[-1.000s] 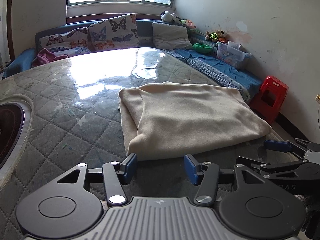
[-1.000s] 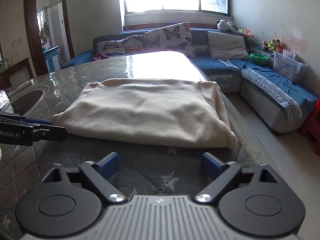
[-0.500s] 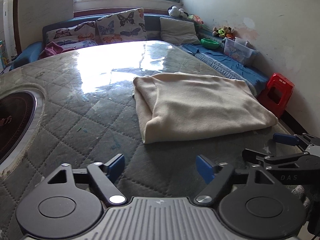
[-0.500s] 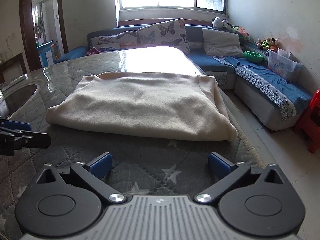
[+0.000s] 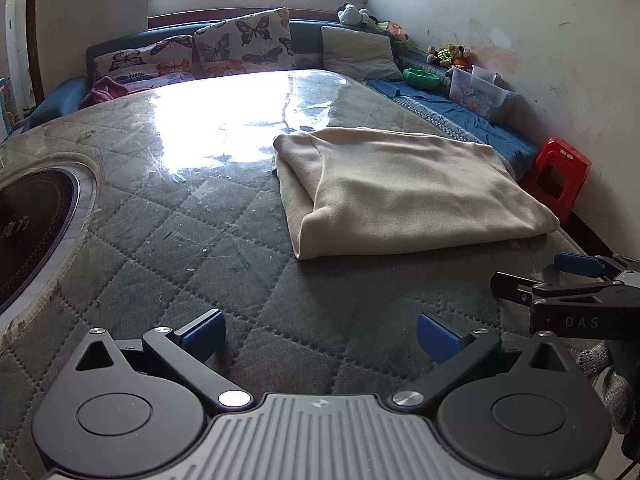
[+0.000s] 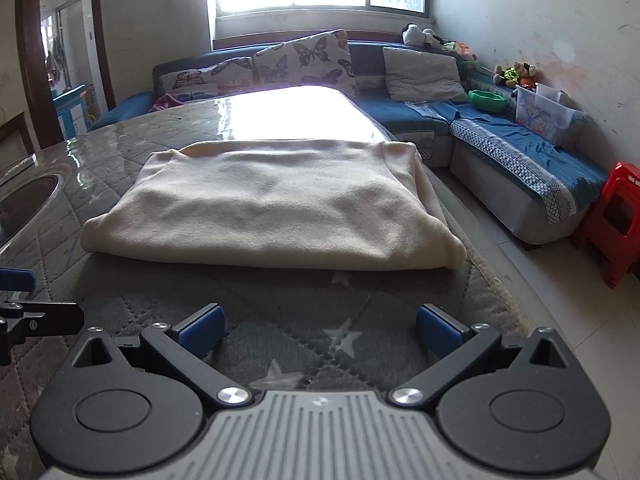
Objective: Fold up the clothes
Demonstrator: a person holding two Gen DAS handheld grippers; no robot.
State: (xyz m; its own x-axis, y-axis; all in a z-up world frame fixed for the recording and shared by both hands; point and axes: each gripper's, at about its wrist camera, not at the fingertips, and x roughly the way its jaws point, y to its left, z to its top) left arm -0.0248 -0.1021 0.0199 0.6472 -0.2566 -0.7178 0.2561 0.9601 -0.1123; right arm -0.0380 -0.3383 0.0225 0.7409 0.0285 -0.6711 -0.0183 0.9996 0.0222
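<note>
**Status.** Cream garment (image 5: 400, 188) lies folded into a flat rectangle on the quilted table cover (image 5: 168, 240), ahead of both grippers and clear of them. Nothing touches it. Judged from the neat stacked layers, the fold looks complete or nearly so.

**Left gripper** (image 5: 320, 332). Jaws have just been opening and now stand wide, w/ nothing between them, only bare quilt. Garment's near-left corner sits fwd and slightly right of its fingertips, apart from them. Probable reason for the wide setting: cloth has been let go, and spread pads avoid snagging the edge on pull-back.

**Right gripper** (image 6: 320, 332). Jaws wide, empty. Garment's near folded edge runs straight across ahead of the fingertips, not in contact. In the left wrist view this gripper shows at the right edge, beside and a little fwd of the left unit; a gloved hand (image 5: 604, 384) shows below it.

**Placement notes.**
- Garment sits toward the right side of the table, its right edge near the table rim (image 6: 492, 280); a tug to the right could drag it off.
- Round inset hob (image 5: 28, 232) lies fwd-left of the left gripper, well apart from the cloth.
- Sofa (image 6: 520, 184) and red stool (image 5: 556, 176) lie beyond the table; no part in the task.

**Next, est.:** check edges for squareness; re-grip near corners only if another fold is wanted.
</note>
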